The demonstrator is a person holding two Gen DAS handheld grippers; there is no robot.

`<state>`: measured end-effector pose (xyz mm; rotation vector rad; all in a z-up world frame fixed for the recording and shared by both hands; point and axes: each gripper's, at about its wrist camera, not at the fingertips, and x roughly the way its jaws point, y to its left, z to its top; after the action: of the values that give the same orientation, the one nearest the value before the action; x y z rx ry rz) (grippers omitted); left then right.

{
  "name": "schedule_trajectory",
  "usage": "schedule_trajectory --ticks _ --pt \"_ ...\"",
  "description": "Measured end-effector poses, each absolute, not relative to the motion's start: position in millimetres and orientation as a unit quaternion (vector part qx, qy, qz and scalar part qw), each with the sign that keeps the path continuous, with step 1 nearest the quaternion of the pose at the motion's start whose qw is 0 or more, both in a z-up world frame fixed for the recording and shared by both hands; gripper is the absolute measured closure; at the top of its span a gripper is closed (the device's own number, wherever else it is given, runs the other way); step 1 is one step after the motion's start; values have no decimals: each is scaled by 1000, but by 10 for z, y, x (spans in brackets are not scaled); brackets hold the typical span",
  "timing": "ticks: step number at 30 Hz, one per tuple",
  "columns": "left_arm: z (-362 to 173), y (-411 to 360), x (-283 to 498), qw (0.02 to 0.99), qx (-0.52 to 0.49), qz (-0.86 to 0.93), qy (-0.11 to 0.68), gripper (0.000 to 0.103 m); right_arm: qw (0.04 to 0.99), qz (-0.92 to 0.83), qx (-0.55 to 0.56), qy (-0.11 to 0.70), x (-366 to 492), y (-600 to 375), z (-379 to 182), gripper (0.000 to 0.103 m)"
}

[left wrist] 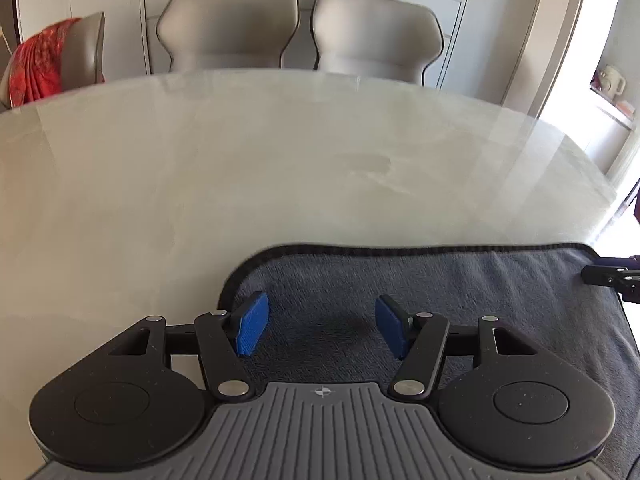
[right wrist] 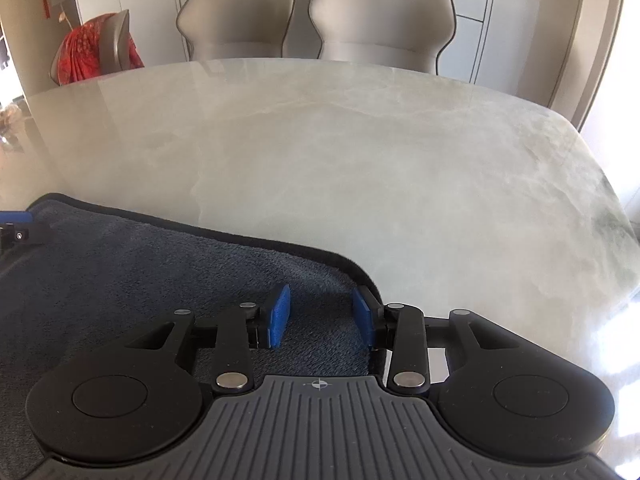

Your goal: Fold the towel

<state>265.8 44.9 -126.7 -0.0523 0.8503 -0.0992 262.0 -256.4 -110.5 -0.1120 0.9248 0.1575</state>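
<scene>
At the bottom of the left wrist view, the left tool (left wrist: 320, 326) is released, its blue pads apart over the dark grey fleecy towel with black piping (left wrist: 460, 304), which lies flat on the pale marble-look worktop (left wrist: 240, 160). The right tool (right wrist: 320, 316) likewise gapes over the towel's corner at lower centre, gripping nothing. Two grey upholstered chairs (right wrist: 312, 16) stand beyond, at the top.
</scene>
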Motion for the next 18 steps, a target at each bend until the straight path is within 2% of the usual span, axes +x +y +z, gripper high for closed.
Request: schedule_trajectory --ticks 5,8,13,18 --pt "-1316 409 2725 910 18 -40 412 38 888 80 -66 448 2710 -2547 -1110 65" --pt "-1247 471 2707 908 0 -38 418 41 887 70 -63 451 2631 -2549 -1005 64" --pt "-964 824 2142 919 -51 -21 390 38 900 97 -18 425 1801 -2542 -628 53" --pt "-1057 1207 1458 888 -163 16 429 38 890 126 16 438 976 -2417 -541 53"
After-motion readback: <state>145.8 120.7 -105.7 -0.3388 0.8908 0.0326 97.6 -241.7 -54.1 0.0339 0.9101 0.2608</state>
